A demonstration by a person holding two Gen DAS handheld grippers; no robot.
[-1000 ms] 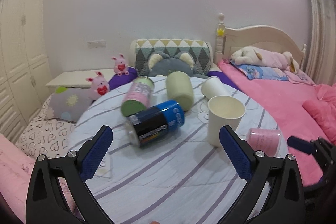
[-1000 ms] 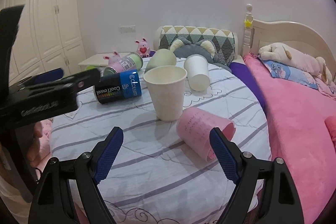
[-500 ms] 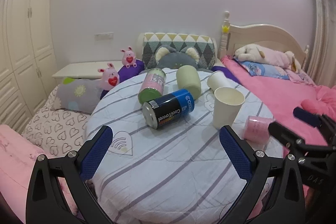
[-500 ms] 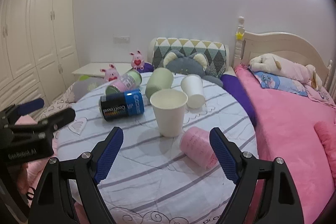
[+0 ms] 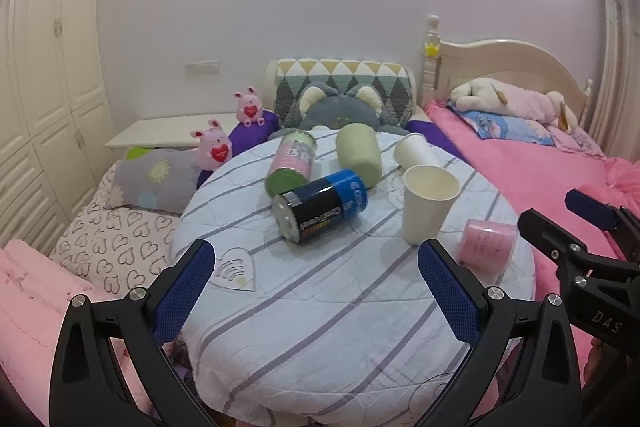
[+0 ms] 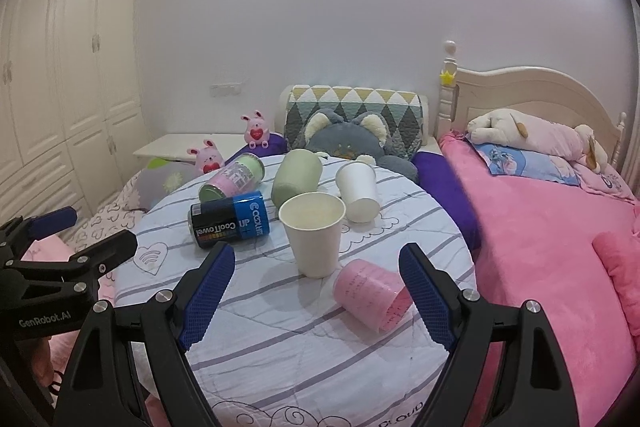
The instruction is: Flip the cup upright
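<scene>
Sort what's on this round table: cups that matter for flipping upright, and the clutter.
Job:
pink cup, on its side
green cup, on its side
white cup, upside down
cream cup, already upright

Clutter:
blue can, lying
pink-green can, lying

Light: soft and a bit dim, coming from bright lamps up high.
Glare: white glow on the wall [image 6: 360,7] near the top corners.
Shadows: pale, soft one beside the white cup [image 6: 314,233] on the round table [image 6: 320,347].
Edges: dark corners; the wardrobe [image 5: 44,87] and bed bend.
Sharpness: mostly clear, slightly grainy.
</scene>
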